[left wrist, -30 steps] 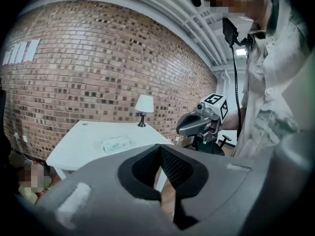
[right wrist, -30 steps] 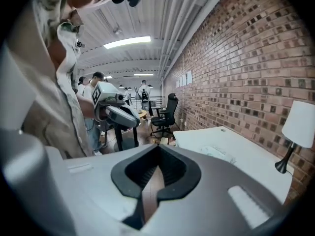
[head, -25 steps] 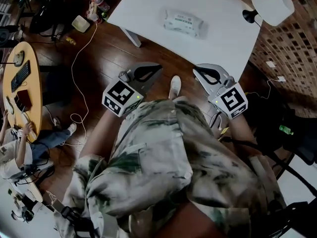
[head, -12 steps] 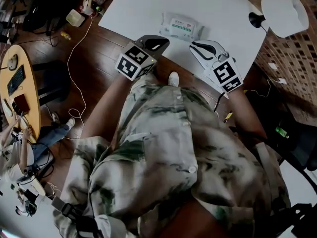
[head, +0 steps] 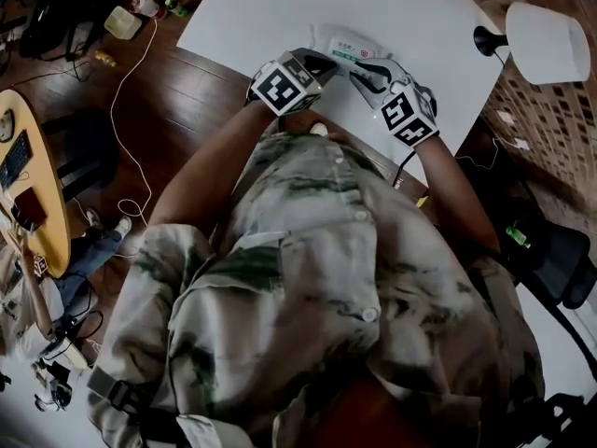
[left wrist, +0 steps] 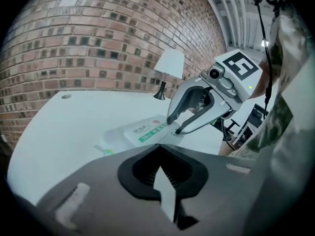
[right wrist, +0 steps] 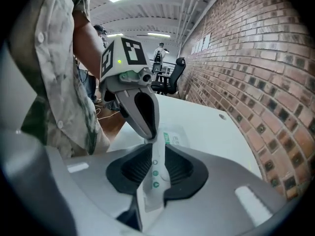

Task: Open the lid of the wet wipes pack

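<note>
The wet wipes pack (head: 343,43), white with a green label, lies on the white table (head: 280,7). Both grippers meet at its near end. My left gripper (head: 324,63) is shut, with a thin white edge of the pack (left wrist: 140,132) pinched between its jaws (left wrist: 160,149). My right gripper (head: 360,71) is shut on a white strip of the pack with green round marks (right wrist: 153,173), which stands up between its jaws (right wrist: 155,149). The left gripper's tips (right wrist: 149,134) touch the top of that strip. I cannot tell whether the strip is the lid flap or the end seam.
A white lamp (head: 550,40) on a black stem stands at the table's right corner, with the brick wall (left wrist: 98,38) behind. The person's shirt hides the table's near edge. Cables, a chair and a yellow desk (head: 28,185) lie on the wooden floor at the left.
Both grippers have moved forward from the table's near edge onto the pack and have come together at its near end, shut on it.
</note>
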Demonstrator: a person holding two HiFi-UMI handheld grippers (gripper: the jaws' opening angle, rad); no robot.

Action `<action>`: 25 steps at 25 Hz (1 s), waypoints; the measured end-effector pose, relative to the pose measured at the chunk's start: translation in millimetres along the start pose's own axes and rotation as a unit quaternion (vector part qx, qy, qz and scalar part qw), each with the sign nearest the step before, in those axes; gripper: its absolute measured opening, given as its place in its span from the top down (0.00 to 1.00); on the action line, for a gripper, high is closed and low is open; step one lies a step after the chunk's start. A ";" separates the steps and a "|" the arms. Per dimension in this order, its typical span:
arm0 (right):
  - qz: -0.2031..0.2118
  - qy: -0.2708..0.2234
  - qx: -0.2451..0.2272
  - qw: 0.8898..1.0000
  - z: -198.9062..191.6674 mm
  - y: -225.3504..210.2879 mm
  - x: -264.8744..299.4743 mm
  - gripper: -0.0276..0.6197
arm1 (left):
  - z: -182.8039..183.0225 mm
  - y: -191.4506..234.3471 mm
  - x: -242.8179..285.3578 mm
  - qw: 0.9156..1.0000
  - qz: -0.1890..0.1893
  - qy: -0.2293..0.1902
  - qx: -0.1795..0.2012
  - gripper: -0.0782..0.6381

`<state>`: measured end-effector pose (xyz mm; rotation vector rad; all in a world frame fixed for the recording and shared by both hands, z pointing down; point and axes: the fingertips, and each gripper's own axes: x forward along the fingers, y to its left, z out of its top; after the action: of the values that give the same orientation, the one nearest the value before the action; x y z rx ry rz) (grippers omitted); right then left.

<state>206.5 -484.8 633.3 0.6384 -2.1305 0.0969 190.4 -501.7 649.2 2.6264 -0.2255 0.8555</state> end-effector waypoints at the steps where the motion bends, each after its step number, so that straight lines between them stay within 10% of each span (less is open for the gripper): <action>1: 0.003 0.006 -0.003 1.000 -1.4 0.6 4.9 0.82 | -3.1 0.2 2.8 1.000 -0.004 0.004 -0.001 0.89; 25: 0.042 0.047 -0.062 0.996 -4.1 4.3 23.3 0.92 | -13.4 1.7 14.0 1.000 -0.021 0.004 0.017 0.89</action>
<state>196.4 -489.3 654.6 0.4633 -2.0555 0.0401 194.1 -498.6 668.1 2.6494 -0.1547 0.8631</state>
